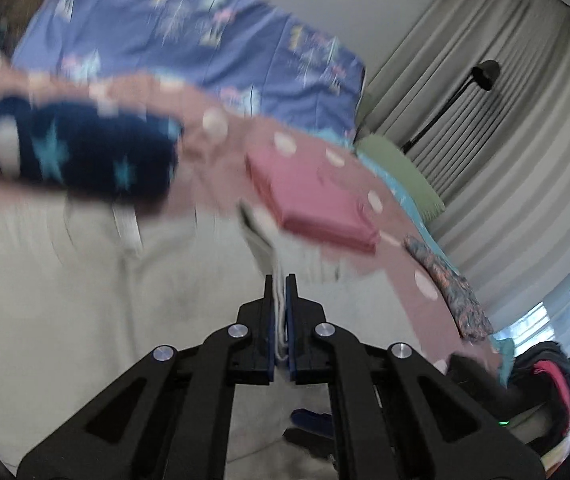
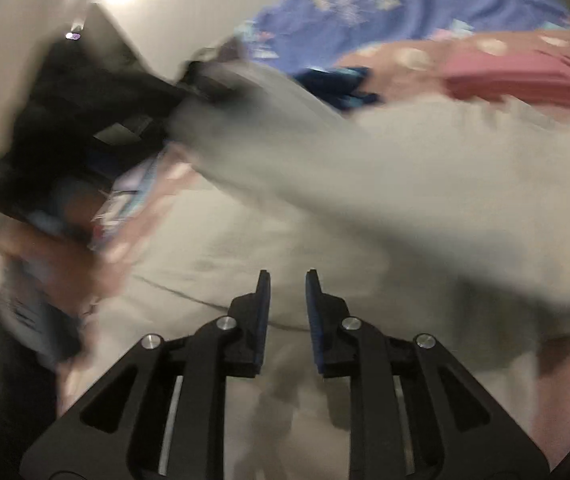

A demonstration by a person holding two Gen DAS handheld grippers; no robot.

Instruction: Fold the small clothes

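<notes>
The left gripper (image 1: pixel 281 280) is clamped on an edge of the pale grey, soft cotton garment (image 1: pixel 165 280); a thin fold of the cloth shows squeezed between its blue pads, running from the tips back toward the hinge. The rest of that garment spreads from about 9 o'clock down to 6 o'clock in the left wrist view, over the dusty-pink, white-dotted bedspread (image 1: pixel 417 260).

The right gripper (image 2: pixel 288 276) stands with its jaws apart and nothing between them, poised above the same grey garment (image 2: pixel 405 184), which fills the frame from 12 to 4 o'clock. Both views are smeared by motion, so seams and hems are hard to read.

The step in hand looks like carrying one edge across to make a fold. To do it well, the held edge should probably travel low and taut. The free gripper would best pin or pinch the opposite edge, so the cloth does not drag or bunch.

A folded rose-pink cloth stack (image 1: pixel 313 200) lies at 1 o'clock from the left fingertips. A navy star-printed garment (image 1: pixel 73 152) lies at 10 o'clock. Both are best kept clear of the sweep.
</notes>
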